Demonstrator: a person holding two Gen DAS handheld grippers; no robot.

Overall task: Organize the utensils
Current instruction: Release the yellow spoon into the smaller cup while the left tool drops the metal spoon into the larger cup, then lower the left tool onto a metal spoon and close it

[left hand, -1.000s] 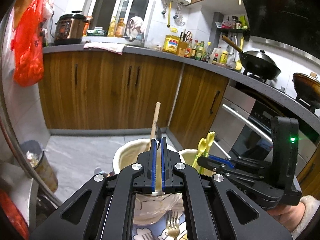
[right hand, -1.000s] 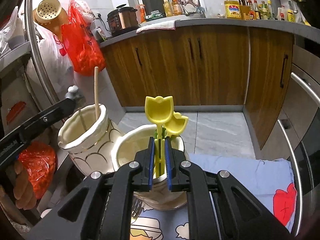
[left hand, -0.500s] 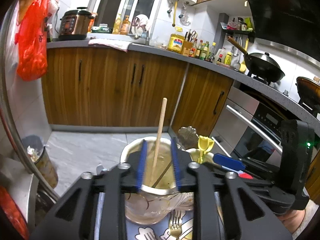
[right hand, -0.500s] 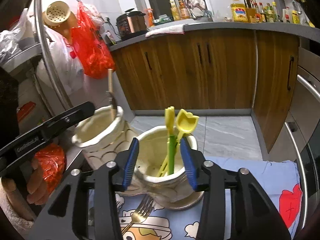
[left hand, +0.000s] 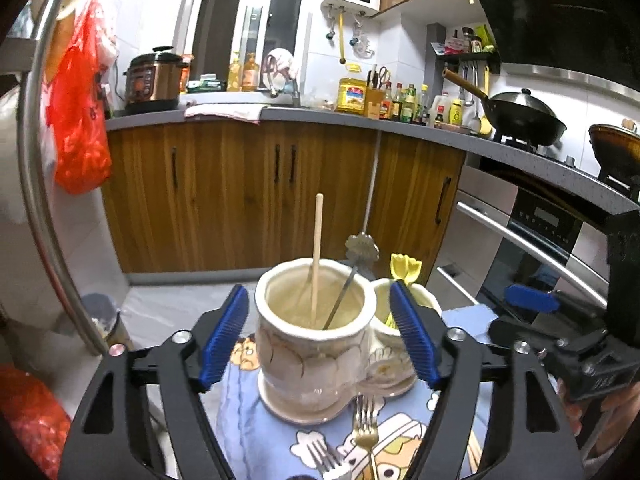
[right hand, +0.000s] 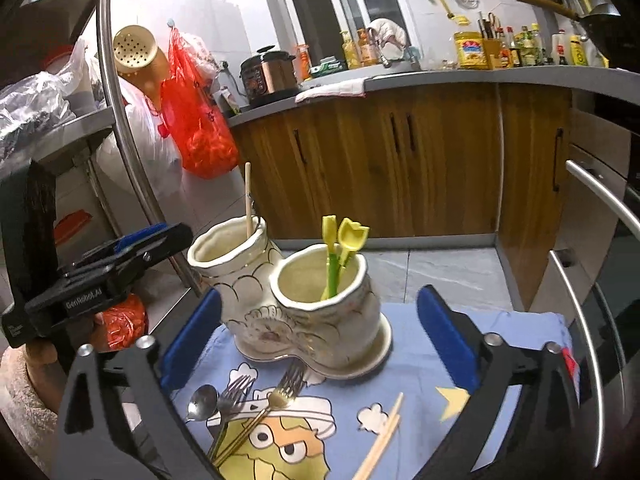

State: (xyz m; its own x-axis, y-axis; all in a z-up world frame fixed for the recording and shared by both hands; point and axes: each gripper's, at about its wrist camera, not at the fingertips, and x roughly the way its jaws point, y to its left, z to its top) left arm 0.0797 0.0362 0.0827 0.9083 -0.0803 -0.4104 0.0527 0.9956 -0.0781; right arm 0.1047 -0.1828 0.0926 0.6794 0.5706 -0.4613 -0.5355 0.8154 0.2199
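Observation:
A cream double ceramic holder (right hand: 304,312) stands on a blue cartoon cloth (right hand: 400,408). Its left cup (left hand: 316,344) holds a wooden chopstick (left hand: 317,248) and a thin metal utensil (left hand: 348,280). Its right cup (right hand: 320,280) holds two yellow-green tulip utensils (right hand: 340,248). A gold fork (right hand: 276,396), a silver fork (right hand: 230,400), a spoon (right hand: 202,400) and a pair of chopsticks (right hand: 380,436) lie on the cloth in front. My left gripper (left hand: 320,336) is open and empty, its jaws either side of the left cup. My right gripper (right hand: 320,344) is open and empty, in front of the holder.
The table's far edge drops to a tiled floor with wooden cabinets (left hand: 280,192) behind. An oven (left hand: 540,240) is on the right. A metal rack pole (right hand: 124,132) and red bags (right hand: 196,120) stand on the left. A bin (left hand: 104,320) sits on the floor.
Both grippers opened, letting go of the chopstick and the yellow utensil, which now stand in the cups. Both grippers have pulled back from the holder.

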